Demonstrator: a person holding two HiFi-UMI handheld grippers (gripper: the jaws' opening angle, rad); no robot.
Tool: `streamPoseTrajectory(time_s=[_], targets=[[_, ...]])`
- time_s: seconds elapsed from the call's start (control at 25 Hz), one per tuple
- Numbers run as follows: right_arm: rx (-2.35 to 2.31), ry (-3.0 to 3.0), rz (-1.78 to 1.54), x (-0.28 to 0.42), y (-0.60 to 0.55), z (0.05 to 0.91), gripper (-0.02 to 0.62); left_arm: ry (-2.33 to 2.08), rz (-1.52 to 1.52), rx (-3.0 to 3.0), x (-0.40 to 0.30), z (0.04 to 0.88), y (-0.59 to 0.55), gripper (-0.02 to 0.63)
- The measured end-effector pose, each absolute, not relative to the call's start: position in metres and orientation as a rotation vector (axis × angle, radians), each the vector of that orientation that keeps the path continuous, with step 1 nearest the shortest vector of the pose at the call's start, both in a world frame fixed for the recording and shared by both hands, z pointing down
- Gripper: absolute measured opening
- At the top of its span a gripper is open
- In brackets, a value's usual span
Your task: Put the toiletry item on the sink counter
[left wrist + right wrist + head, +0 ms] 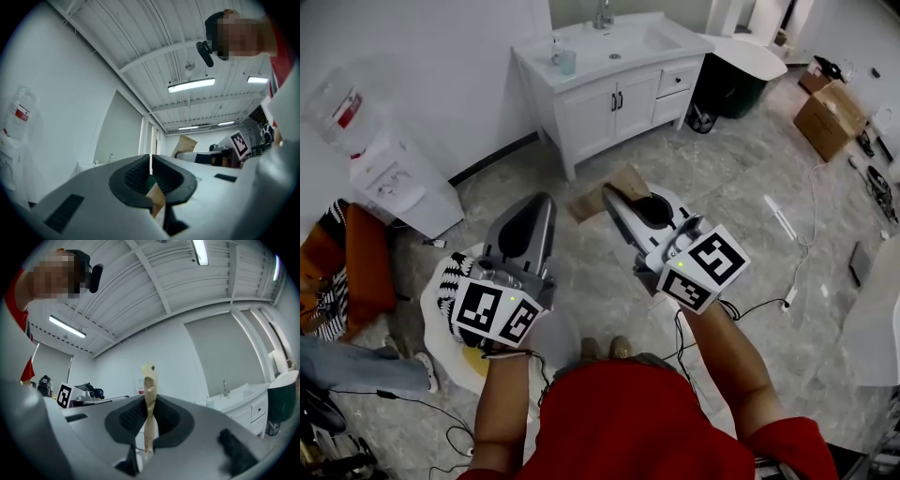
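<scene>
Tan paper packet (149,376): clamped edge-on in the right gripper (149,401), well apart from the sink worktop (628,42).
Left gripper (150,164): fingers (136,176) together, nothing pinched.

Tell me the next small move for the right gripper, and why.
Probably carry it forward toward the sink counter, jaws held shut. The right gripper already pinches the tan flat item between its pads, and the counter stands well ahead across the floor, likely out of reach from here.
</scene>
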State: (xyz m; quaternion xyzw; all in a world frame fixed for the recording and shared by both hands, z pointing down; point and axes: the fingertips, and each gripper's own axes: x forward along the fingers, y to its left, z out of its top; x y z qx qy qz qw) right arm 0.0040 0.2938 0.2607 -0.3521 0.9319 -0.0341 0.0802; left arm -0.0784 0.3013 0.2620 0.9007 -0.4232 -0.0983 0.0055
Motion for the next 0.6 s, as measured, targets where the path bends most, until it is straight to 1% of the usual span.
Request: streamPoseTrajectory(time_s=[0.6], targets=[[-1.058, 2.783, -0.082, 0.056, 0.268, 0.258, 0.048, -1.372, -0.282, 2.806, -0.04, 0.264, 0.279, 0.029]])
